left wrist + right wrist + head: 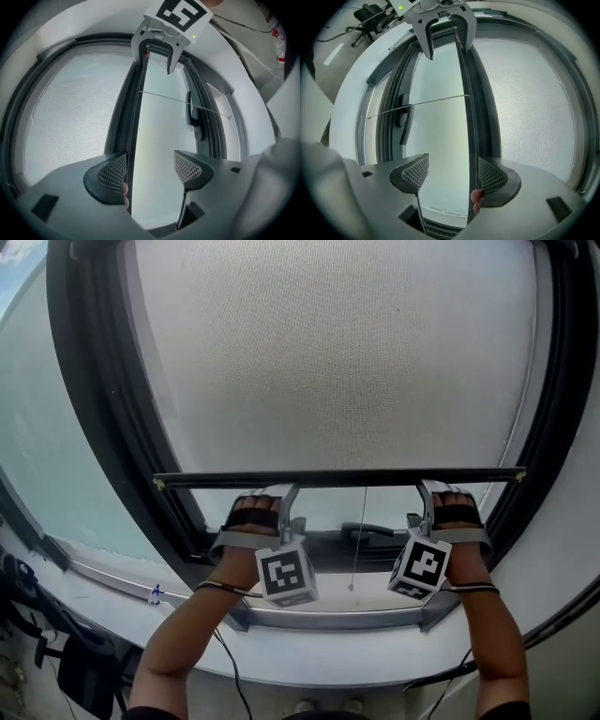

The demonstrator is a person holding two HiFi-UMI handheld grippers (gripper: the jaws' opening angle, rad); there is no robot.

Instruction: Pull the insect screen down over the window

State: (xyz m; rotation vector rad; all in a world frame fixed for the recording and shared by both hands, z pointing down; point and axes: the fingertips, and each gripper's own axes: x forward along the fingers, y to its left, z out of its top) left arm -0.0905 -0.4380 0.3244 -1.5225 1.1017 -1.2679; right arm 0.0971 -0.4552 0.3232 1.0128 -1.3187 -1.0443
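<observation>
Two hand-held grippers appear in the head view: the left hand-held gripper [288,491] and the right hand-held gripper [427,489], each reaching up to the dark bottom bar [337,478] of the insect screen [328,352]. The screen's pale mesh covers most of the window inside the dark window frame [98,418], and a strip of uncovered glass [328,507] shows below the bar. A thin pull cord [357,545] hangs from the bar, in front of a dark window handle [373,530], above the white sill [319,652]. In the left gripper view, the left hand-held gripper [150,169] has its jaws wide apart; the bottom bar [133,136] runs between them, against the pad [112,171] on the mesh side and clear of the other pad. A fingertip [124,190] shows beside the bar. The right hand-held gripper [157,51] straddles the bar further along. In the right gripper view, the right hand-held gripper [452,174] likewise has its jaws wide apart, hooked over the bottom bar [466,136], which lies against the pad [491,177] on the mesh side without being clamped. The left hand-held gripper [443,33] straddles the bar's far end, and the pull cord [417,105] crosses the glass.
</observation>
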